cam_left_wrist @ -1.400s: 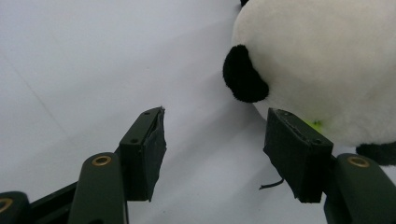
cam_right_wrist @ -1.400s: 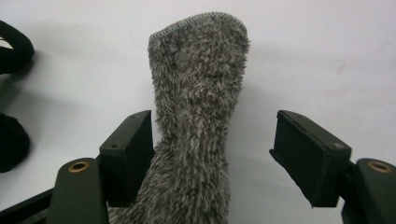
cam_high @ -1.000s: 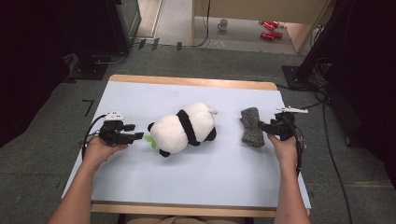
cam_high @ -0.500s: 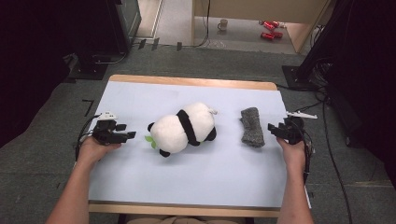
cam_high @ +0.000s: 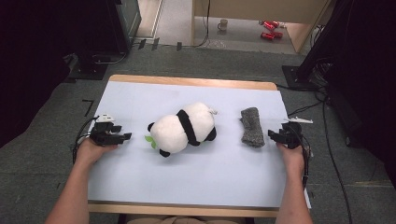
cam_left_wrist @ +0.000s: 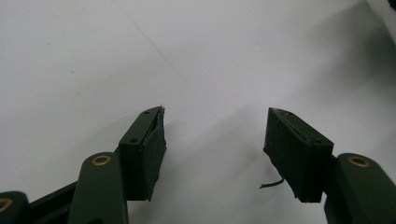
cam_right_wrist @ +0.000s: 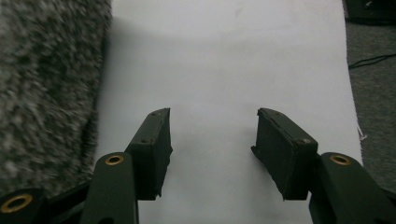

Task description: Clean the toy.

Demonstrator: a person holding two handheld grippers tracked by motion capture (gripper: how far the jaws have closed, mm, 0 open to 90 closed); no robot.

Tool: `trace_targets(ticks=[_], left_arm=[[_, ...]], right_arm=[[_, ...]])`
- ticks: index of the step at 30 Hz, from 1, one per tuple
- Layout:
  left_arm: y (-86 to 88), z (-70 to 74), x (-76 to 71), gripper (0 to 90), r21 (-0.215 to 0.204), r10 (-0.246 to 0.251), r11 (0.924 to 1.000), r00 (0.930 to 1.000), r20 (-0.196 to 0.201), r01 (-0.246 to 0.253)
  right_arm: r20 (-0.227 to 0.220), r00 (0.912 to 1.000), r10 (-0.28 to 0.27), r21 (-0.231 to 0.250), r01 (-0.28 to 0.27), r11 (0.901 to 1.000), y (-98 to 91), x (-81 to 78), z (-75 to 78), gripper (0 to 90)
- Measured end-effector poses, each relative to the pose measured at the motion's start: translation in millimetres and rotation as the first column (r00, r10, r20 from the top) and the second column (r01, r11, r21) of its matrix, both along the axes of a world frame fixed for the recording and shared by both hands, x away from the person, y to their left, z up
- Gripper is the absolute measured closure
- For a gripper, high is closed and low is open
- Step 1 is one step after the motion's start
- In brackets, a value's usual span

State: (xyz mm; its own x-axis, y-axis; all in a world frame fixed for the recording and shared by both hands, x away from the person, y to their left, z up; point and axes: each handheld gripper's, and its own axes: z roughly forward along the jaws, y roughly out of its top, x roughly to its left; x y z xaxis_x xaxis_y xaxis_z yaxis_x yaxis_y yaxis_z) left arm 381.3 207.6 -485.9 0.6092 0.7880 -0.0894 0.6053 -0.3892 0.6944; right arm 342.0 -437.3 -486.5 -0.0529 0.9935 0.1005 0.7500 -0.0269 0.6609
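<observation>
While both forearms come in from the near edge of the wooden table with its pale blue cover sheet (cam_high: 140,186), each hand holds a black two-jaw gripper low over the sheet. At the left edge, the left gripper (cam_high: 125,136) has its jaws standing wide apart with only bare sheet between them, and they have just been opening a little more. At the right edge, the right gripper (cam_high: 272,135) has its jaws about half apart and holding nothing; within the last second they were closing. Just beside this gripper lies the grey fuzzy knitted sock (cam_high: 252,127), apart from the jaws. Between both grippers, near the middle, the white and black soft plush panda (cam_high: 184,129) lies on its side.
</observation>
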Motion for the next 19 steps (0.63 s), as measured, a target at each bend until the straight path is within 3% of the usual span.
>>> trace_targets(ticks=[5, 11, 15, 19], left_arm=[[-1.6, -0.8, -0.6, 35.4, 0.003, 0.000, 1.0000, 1.0000, 0.003, 0.000], [-2.8, -2.8, -2.5, 31.1, -0.015, 0.008, 0.9999, 0.9999, 0.009, -0.007], [-5.0, -3.4, -3.7, 27.8, -0.005, 0.005, 1.0000, 0.9999, 0.014, -0.005], [-4.4, -5.6, -5.5, 26.0, -0.021, 0.009, 0.9997, 0.9995, 0.029, -0.008]], right_arm=[[0.039, 0.9990, 0.019, -0.019, -0.018, 0.9997, -0.3, -2.5, -6.0, 44.1], [0.118, 0.9922, 0.039, -0.049, -0.033, 0.9982, 2.3, -10.0, -15.1, 41.1], [0.117, 0.9922, 0.040, -0.056, -0.034, 0.9978, 3.0, -10.2, -15.1, 40.7], [0.118, 0.9920, 0.045, -0.058, -0.039, 0.9976, 3.3, -10.2, -15.3, 39.1]])
